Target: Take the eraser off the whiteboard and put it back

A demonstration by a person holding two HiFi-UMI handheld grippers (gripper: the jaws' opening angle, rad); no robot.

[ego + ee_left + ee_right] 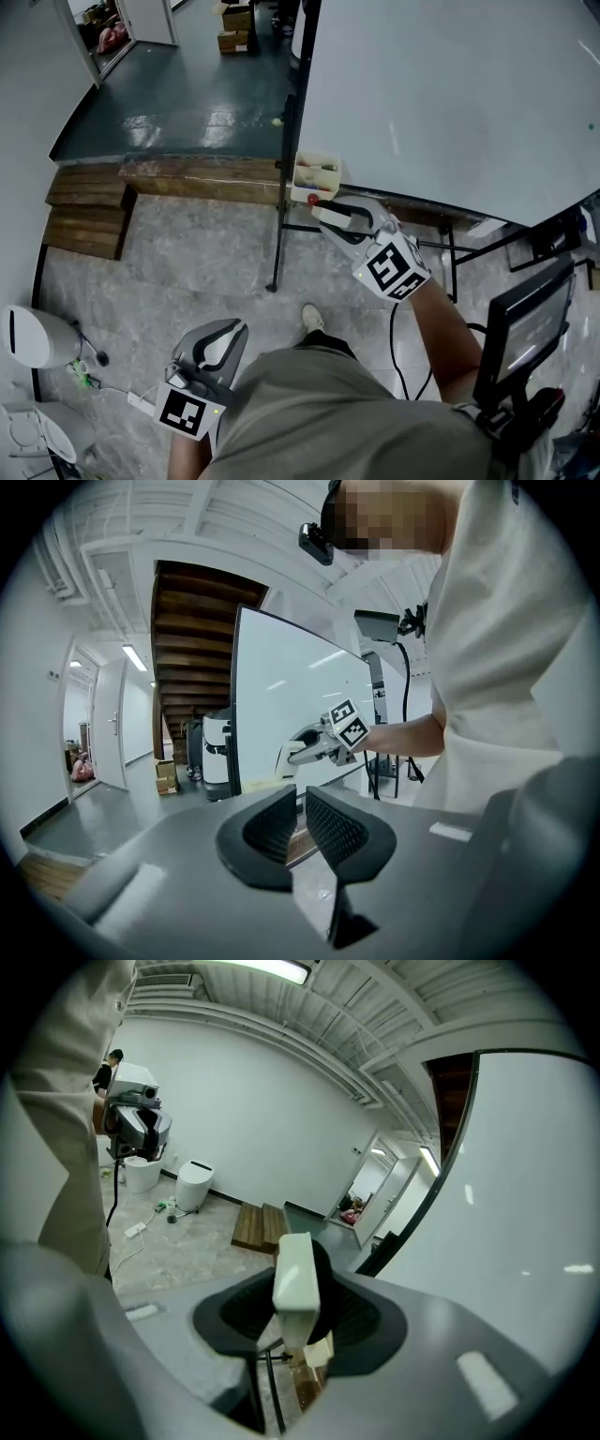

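Observation:
My right gripper [334, 219] is shut on a white eraser [328, 216], held a little below the lower left corner of the whiteboard [450, 103]. In the right gripper view the eraser [295, 1279] stands upright between the dark jaws, with the whiteboard [525, 1194] to the right. A small white tray [316, 176] with markers hangs at the board's lower corner, just beyond the eraser. My left gripper [228, 328] hangs low beside the person's body, with a narrow gap between its jaws and nothing in it. From the left gripper view I see the right gripper [298, 752] in front of the whiteboard [291, 686].
Wooden steps [89, 211] lie at the left, by a dark green floor. A white bin [33, 336] and a cable with a power strip [141, 401] are at the lower left. The board's black stand leg [278, 234] reaches the floor. A monitor [525, 323] stands at the right.

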